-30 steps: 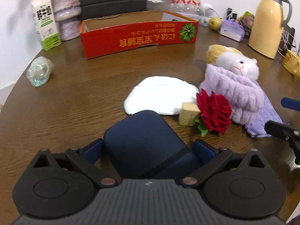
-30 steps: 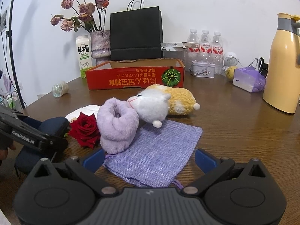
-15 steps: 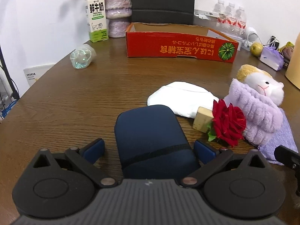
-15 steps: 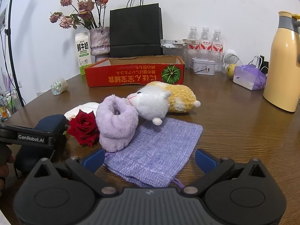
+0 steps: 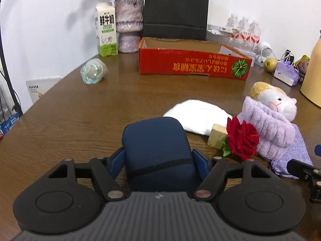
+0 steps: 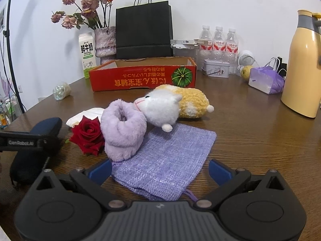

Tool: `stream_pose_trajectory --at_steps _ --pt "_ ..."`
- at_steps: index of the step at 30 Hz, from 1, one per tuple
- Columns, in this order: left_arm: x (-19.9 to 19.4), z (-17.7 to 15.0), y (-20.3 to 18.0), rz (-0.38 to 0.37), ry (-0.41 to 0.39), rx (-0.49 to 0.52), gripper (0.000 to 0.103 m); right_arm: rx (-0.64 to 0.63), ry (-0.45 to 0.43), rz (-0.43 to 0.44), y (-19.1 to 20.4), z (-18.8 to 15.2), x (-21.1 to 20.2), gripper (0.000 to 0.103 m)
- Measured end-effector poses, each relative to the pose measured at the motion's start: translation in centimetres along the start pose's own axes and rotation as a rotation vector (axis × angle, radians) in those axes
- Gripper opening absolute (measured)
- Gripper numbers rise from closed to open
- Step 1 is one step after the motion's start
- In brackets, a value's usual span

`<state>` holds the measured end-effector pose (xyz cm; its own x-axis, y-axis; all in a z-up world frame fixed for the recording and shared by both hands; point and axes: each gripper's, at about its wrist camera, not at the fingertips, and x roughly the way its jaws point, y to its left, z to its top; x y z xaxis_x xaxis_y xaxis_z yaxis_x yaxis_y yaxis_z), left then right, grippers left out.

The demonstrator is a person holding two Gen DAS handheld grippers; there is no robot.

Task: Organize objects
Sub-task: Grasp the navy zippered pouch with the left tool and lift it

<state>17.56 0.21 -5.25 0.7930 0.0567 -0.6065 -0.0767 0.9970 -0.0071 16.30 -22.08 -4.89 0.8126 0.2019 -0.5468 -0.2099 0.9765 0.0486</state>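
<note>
- Closing on the navy case (image 5: 156, 152), the left gripper (image 5: 158, 158) has blue pads flanking its sides, seemingly touching.
- The case lies on the desk (image 5: 80, 108), long axis pointing away toward the red box (image 5: 192, 64).
- The right gripper (image 6: 160, 170) hangs wide open, holding nothing, over the purple pouch (image 6: 170, 160); only its view shows the tin (image 6: 216, 70).

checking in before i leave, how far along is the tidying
Barely begun: the red box shows nothing inside from these angles. In hand: the left gripper is closing around the navy case. Left on the table: rose, plush toy, purple slipper, purple pouch, white cloth.
</note>
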Motion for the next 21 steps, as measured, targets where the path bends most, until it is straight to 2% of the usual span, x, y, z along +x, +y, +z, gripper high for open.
stream_pose_trajectory --at_steps 6,11,14,19,20,21 --pt "-1.2 0.5 0.8 -0.013 -0.038 0.009 0.067 0.01 -0.044 -0.002 0.3 -0.1 -0.7 0.103" --pt "-0.7 0.4 1.5 -0.036 -0.008 0.003 0.067 -0.01 -0.058 0.024 1.5 0.1 -1.0 0.103" --pt "-0.2 0.0 1.8 -0.059 0.028 -0.001 0.07 -0.019 -0.078 0.036 2.1 0.3 -1.4 0.103" --pt "0.6 -0.4 1.7 -0.05 0.056 0.0 0.083 -0.041 -0.119 0.067 3.3 1.1 -2.0 0.103" --pt "0.6 -0.5 1.5 -0.04 0.053 0.011 0.083 -0.049 -0.125 0.071 3.6 1.2 -2.1 0.103" --pt "0.6 -0.7 1.4 -0.037 0.045 0.022 0.078 -0.058 -0.13 0.077 3.9 1.3 -2.2 0.102"
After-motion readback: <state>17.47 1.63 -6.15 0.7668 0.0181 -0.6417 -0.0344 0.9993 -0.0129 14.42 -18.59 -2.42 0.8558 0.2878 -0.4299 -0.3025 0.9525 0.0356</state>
